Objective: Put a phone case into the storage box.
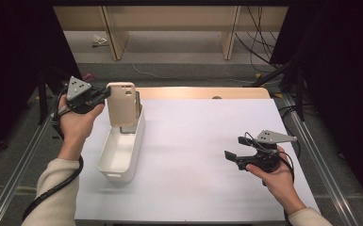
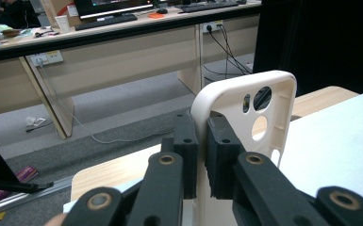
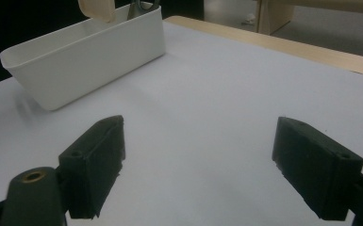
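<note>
Pinching the cream phone case (image 1: 121, 103) by its edge, the left gripper (image 1: 104, 92) is holding it upright over the white bin's (image 1: 119, 160) far end, not yet released; the right gripper (image 1: 233, 148) is waiting with jaws apart.

Looks like an office or lab: long desks (image 2: 122, 52) with a monitor (image 2: 108, 7), keyboards (image 2: 106, 20) and cables (image 2: 226, 47) on carpet.
</note>
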The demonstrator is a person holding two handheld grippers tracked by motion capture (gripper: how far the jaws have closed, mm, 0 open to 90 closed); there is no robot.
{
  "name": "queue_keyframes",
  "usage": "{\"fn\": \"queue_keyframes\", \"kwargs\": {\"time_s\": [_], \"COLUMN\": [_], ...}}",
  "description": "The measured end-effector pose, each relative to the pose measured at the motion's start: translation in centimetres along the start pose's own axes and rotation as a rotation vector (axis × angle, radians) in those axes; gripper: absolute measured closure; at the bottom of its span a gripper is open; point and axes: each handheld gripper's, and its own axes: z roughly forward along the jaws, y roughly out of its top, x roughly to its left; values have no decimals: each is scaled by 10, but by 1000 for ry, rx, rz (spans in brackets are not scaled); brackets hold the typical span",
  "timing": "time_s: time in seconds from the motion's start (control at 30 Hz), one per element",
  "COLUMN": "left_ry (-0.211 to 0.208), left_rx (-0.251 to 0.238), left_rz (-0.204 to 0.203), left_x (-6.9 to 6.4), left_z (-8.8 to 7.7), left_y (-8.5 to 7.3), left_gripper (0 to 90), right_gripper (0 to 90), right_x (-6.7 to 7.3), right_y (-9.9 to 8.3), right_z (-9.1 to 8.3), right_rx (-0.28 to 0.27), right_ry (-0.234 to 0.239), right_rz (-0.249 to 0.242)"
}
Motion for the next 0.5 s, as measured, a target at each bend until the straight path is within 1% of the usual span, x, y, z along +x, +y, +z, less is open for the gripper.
{"fn": "queue_keyframes", "kwargs": {"time_s": [0.2,0.5], "left_ry": [-5,-8], "left_rx": [5,15], "left_rz": [-10,-9], "left_x": [1,4], "left_z": [6,14], "left_y": [-5,-11], "left_gripper": [837,836], "right_gripper": [187,188], "right_x": [0,0], "right_y": [0,0], "right_z": [0,0], "right_rx": [-2,-2], "right_ry": [2,2], "right_rz": [1,0]}}
